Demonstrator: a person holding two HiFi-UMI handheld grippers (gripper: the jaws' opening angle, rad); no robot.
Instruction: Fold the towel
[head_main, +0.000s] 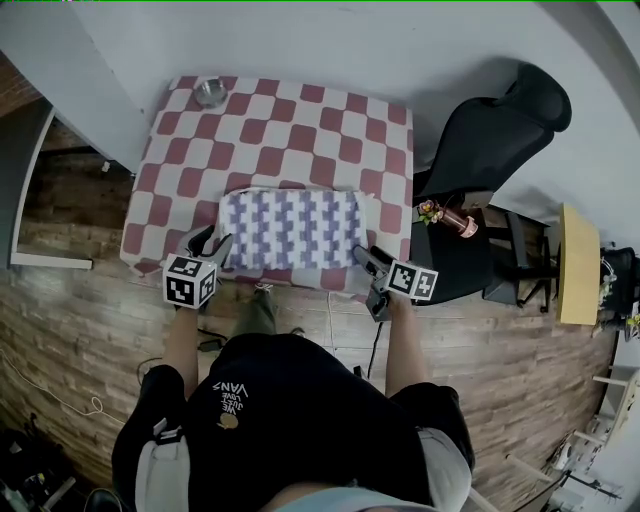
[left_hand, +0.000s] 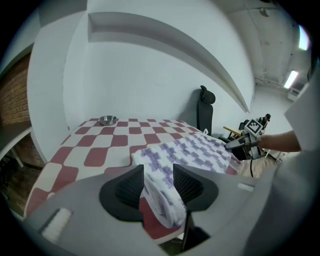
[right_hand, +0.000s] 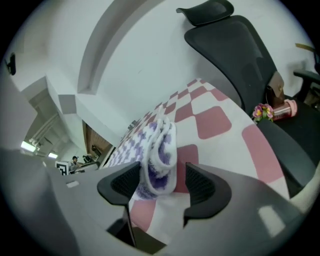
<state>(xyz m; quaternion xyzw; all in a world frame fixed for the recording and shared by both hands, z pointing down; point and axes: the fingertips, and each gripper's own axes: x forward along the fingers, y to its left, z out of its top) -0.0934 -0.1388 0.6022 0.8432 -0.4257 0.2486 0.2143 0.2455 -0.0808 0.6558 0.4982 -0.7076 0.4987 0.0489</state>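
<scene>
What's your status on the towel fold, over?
Both open: left gripper and right gripper, a towel corner between each one's jaws, ungripped. Towel lies doubled at near edge of table. Bowl at far corner, clear of it.

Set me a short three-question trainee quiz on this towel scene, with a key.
1. True or false: the towel lies folded on the checked tablecloth.
2. What sits near the cloth's far left corner in the head view? A. a metal bowl B. a mug C. a book
3. Fill in: the right gripper has its jaws ___, with the towel's edge between them.
Key: 1 true; 2 A; 3 open.
</scene>
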